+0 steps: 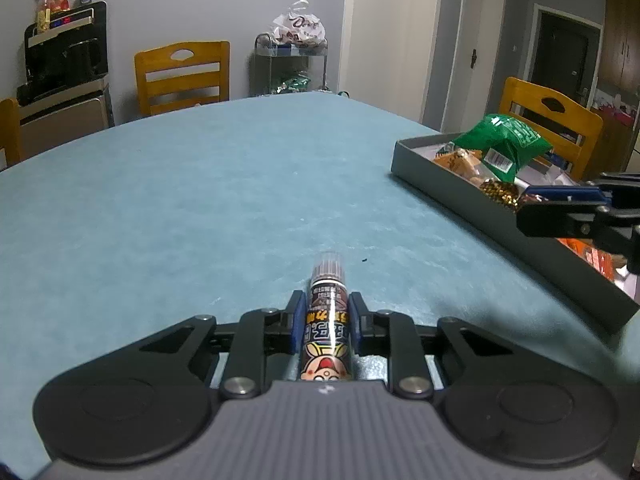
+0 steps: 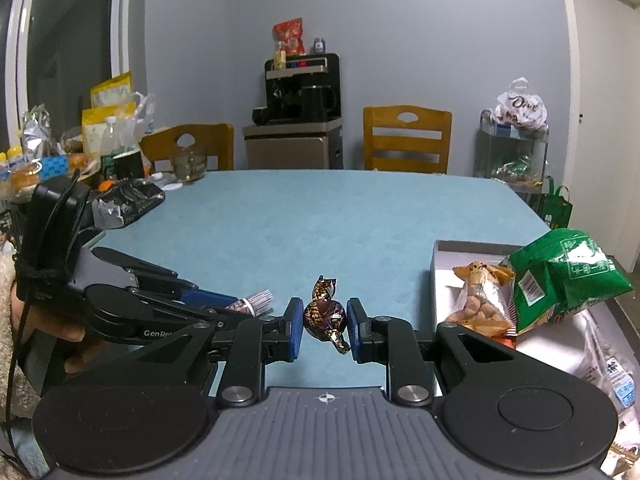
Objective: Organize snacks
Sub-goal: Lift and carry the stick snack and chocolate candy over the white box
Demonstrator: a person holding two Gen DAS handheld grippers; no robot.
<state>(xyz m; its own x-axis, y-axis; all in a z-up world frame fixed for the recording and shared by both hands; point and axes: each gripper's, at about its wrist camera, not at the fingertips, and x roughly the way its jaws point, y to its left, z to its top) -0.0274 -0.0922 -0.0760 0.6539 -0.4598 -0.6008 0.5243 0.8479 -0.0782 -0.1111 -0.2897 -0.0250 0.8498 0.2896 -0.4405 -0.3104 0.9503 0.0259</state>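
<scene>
My left gripper (image 1: 327, 300) is shut on a slim sausage stick (image 1: 328, 312) with a cartoon wrapper; it lies along the fingers, its end poking forward low over the blue table (image 1: 200, 200). The right wrist view shows that gripper (image 2: 240, 306) at the left, held by a hand, the stick's crimped end (image 2: 258, 300) showing. My right gripper (image 2: 325, 308) is shut on a brown and gold wrapped candy (image 2: 324, 316). It hovers just left of the grey tray (image 2: 436, 256). From the left wrist view the right gripper (image 1: 524, 202) sits at the tray's near wall (image 1: 440, 176).
The tray holds a green bag (image 2: 560, 276), an orange peanut pack (image 2: 480, 300) and other wrapped snacks. Bags, bottles and a glass (image 2: 188, 164) crowd the table's far left corner. Wooden chairs (image 2: 406, 140), a coffee machine (image 2: 300, 88) and a cart (image 2: 516, 152) stand beyond the table.
</scene>
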